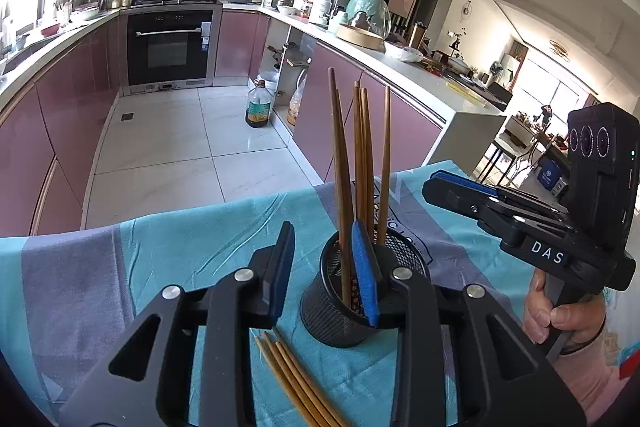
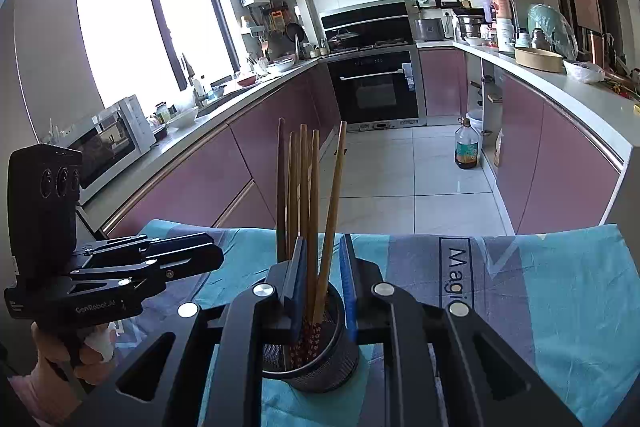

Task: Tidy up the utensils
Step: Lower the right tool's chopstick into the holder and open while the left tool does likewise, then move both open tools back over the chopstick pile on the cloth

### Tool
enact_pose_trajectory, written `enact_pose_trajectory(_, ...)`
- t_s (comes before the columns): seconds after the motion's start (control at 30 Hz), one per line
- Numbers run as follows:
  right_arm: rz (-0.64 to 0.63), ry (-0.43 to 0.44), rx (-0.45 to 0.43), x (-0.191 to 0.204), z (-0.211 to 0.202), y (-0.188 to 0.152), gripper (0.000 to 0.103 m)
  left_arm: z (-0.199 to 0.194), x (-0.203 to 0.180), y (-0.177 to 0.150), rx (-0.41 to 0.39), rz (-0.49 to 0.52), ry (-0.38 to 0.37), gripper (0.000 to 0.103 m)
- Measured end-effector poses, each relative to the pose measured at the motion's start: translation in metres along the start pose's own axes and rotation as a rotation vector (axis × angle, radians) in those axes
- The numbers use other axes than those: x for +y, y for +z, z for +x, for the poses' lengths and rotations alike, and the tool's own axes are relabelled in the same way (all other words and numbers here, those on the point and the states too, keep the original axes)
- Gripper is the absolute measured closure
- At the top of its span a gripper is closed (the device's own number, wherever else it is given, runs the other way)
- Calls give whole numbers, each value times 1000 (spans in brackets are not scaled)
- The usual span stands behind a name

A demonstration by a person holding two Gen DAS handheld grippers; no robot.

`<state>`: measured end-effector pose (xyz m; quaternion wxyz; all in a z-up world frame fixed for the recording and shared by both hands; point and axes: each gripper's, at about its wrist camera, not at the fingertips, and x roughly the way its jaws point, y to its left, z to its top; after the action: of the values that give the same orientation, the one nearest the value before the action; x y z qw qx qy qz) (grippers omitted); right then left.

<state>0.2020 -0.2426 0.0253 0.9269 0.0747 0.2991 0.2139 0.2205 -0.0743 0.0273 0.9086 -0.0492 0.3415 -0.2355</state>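
A black mesh cup [image 1: 332, 319] stands on a teal and grey cloth [image 1: 180, 251] and holds several brown chopsticks [image 1: 362, 147] upright. Three more chopsticks [image 1: 296, 383] lie loose on the cloth just in front of the cup. My left gripper [image 1: 323, 227] is open at the cup's near left side, its right pad [image 1: 366, 267] over the rim and nothing pressed. In the right wrist view my right gripper [image 2: 323, 239] hovers over the cup [image 2: 320, 363], slightly open. Two standing chopsticks [image 2: 326, 227] pass between its pads without being squeezed.
The cloth's far edge [image 2: 400, 233] drops to a tiled kitchen floor. An oil bottle [image 1: 258, 105] stands on the floor by the pink cabinets. The other gripper is seen from the side in each view, right gripper [image 1: 436, 183] and left gripper [image 2: 208, 251].
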Motion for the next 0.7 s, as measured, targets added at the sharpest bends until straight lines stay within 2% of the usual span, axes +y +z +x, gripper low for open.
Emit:
enact_pose_trajectory(0.13, -6, 15, -4, 4, -6, -6, 86, -10, 2, -10, -29, 12, 20, 64)
enact_pose_trajectory(0.3, -39, 70, -23, 21, -23, -18, 80, -30, 0, -21, -73, 31, 49, 53)
enact_pose_trajectory(0.43, -78, 128, -24, 39, -37, -33, 77, -44, 5, -38, -88, 31, 71, 50)
enact_pose_trajectory(0.57, -104, 169, 13, 54, -38, -52, 75, -49, 10, -55, -73, 27, 89, 47)
enact_pose_trajectory(0.7, -105, 166, 89, 62, -23, -76, 75, -51, 17, -79, -35, 8, 102, 45)
